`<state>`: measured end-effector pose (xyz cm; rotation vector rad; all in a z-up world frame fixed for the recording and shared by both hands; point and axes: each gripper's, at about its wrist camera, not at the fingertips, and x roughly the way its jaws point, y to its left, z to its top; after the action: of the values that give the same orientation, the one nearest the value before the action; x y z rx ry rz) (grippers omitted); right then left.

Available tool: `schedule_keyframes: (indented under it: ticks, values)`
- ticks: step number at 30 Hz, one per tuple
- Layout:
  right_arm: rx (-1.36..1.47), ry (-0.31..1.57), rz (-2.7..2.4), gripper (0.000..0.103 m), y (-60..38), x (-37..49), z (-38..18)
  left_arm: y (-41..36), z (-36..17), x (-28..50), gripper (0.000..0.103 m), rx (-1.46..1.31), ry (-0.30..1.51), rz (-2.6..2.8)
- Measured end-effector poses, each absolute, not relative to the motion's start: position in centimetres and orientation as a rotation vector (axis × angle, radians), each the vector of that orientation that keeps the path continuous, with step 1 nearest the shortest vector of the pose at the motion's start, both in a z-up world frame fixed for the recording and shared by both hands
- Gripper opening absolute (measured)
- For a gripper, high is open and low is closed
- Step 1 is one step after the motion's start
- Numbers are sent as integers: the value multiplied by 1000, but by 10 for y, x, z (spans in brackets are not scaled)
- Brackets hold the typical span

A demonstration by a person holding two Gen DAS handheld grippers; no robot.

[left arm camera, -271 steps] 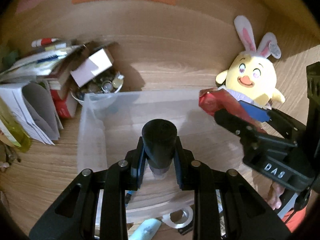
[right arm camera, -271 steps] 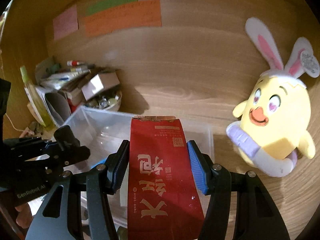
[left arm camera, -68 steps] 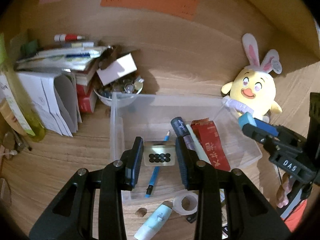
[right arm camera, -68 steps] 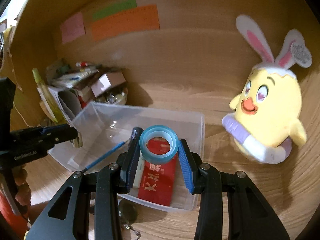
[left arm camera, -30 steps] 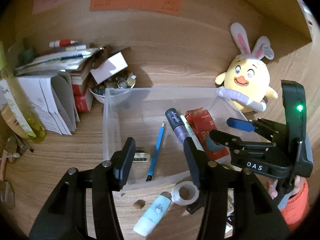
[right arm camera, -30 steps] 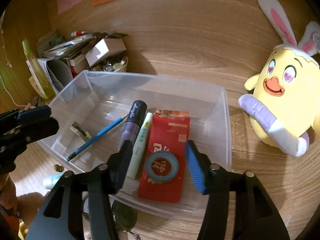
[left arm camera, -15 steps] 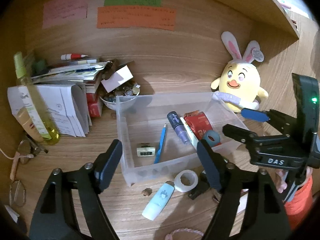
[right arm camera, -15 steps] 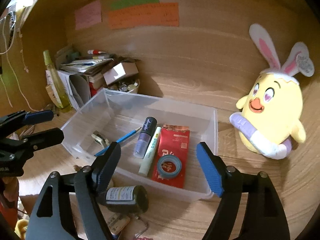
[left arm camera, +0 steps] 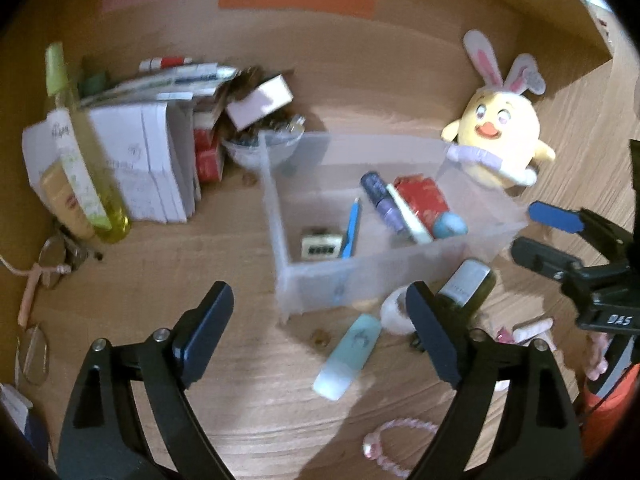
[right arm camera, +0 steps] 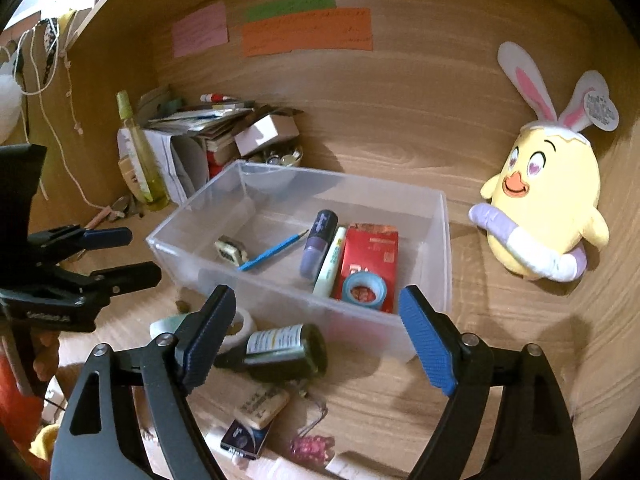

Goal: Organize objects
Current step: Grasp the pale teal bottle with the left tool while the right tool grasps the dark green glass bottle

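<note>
While both of my grippers hang over the wooden desk (right arm camera: 400, 152), I list what lies under them.

Left gripper (left arm camera: 320, 320): jaws opening, spread wide, nothing between the pads. Right gripper (right arm camera: 316, 332): jaws opening, likewise wide, nothing pinched.

Clear plastic bin (right arm camera: 440, 240), centre of the desk, holding:
- small cream stamp-like block (right arm camera: 230, 251), near the bin's left end;
- blue pencil (right arm camera: 274, 255), lying slantwise beside it;
- purple tube with a dark cap (right arm camera: 318, 242);
- white-and-green pen (right arm camera: 330, 266), touching the tube's right side;
- red packet (right arm camera: 370, 252), flat on the floor of the bin;
- blue tape roll (right arm camera: 363, 288), resting on the packet's near end.

Loose on the desk, in front of the bin:
- dark green bottle (right arm camera: 284, 350) on its side, white label up;
- white tape roll (left arm camera: 394, 312), just left of the bottle;
- pale blue tube (left arm camera: 347, 358), near the bin's front corner;
- pink beaded bracelet (left arm camera: 400, 440), nearest me;
- small printed tag (right arm camera: 262, 406) over a dark card (right arm camera: 244, 438).

Surroundings: yellow chick plush with rabbit ears (right arm camera: 548, 200), right of the bin; stack of papers and boxes (right arm camera: 208, 128), left of it; green spray bottle (right arm camera: 138, 152) upright beside the stack; coloured notes (right arm camera: 308, 32) on the back panel.
</note>
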<state>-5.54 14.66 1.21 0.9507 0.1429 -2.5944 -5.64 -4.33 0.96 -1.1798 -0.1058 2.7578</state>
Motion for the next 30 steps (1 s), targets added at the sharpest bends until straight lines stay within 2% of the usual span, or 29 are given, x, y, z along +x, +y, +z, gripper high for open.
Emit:
schedule_keyframes:
  ticks: [6,22,25,30]
  values:
    - [967,137,-2586,82,146,-47,5,-53,-9,-53,89,-1263,-140,2730]
    - [1108,201,-2499,80,118,-53,-42,-42,-39,-41,88,-1363,-60,2630]
    - [1121,183,-2495,79,118,-57,-45,-39,-38,-40,78,-1355,-49,2622]
    - [1158,147,-2477,66,120,-67,-50,-36,-41,-44,64,-1371,-60,2587]
